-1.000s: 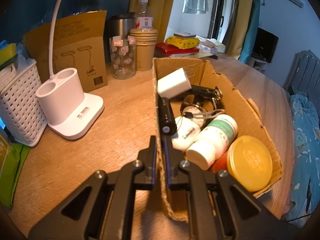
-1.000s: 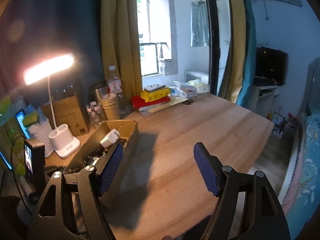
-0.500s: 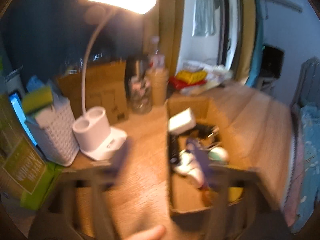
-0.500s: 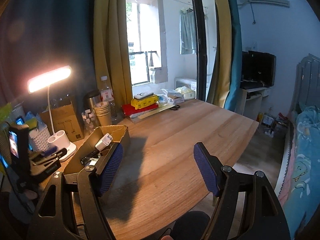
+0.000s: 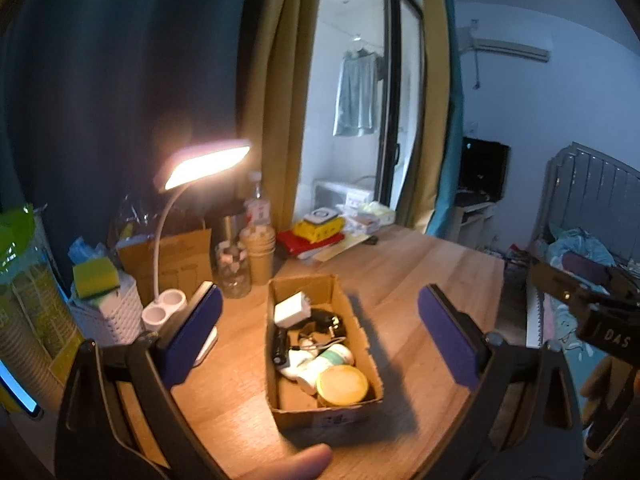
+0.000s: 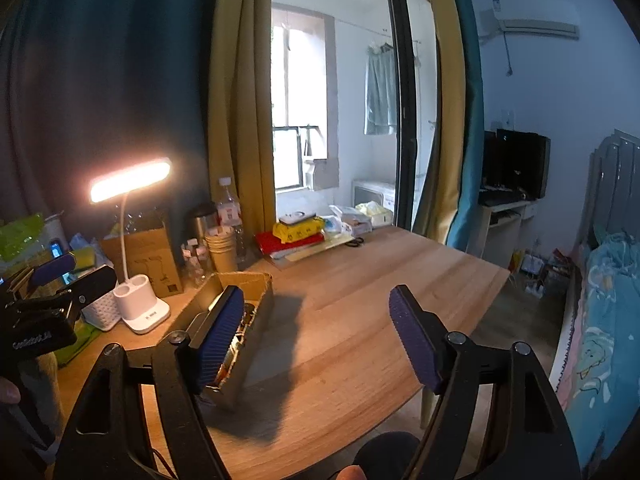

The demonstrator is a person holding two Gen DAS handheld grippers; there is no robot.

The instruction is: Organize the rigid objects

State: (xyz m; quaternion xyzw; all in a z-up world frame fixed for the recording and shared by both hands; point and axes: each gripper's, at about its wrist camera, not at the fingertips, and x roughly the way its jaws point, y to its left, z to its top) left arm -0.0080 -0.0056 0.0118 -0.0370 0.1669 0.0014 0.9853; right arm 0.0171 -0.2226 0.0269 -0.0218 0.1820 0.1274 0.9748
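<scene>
Daylight from a tall window between mustard curtains falls on a long wooden table (image 5: 420, 280); a lit white desk lamp (image 5: 204, 164) glows at its far left, beside a white lattice basket (image 5: 104, 316) topped with a yellow-green sponge, a glass jar and a stack of paper cups (image 5: 260, 256).

Judging by how things lie, the sorting looks nearly or wholly done; the open brown cardboard box (image 5: 280, 408) at the near left of the table already holds the loose items, and the bare wood to its right carries nothing left to gather.

Inside the box: a white plug-style charger (image 5: 292, 310) at the far end; a black cylindrical torch (image 5: 279, 346) along the left wall; dark tangled gear with a cord in the middle; a white bottle with a green band (image 5: 324, 362); a round yellow lid (image 5: 342, 386) at the near end.

The left gripper (image 5: 318, 340) hangs above the box, its blue pads having just swung wide apart, nothing between them; the right gripper (image 6: 316, 336) sits to the right of the box, jaws having just widened a little, likewise empty over bare wood.
</scene>
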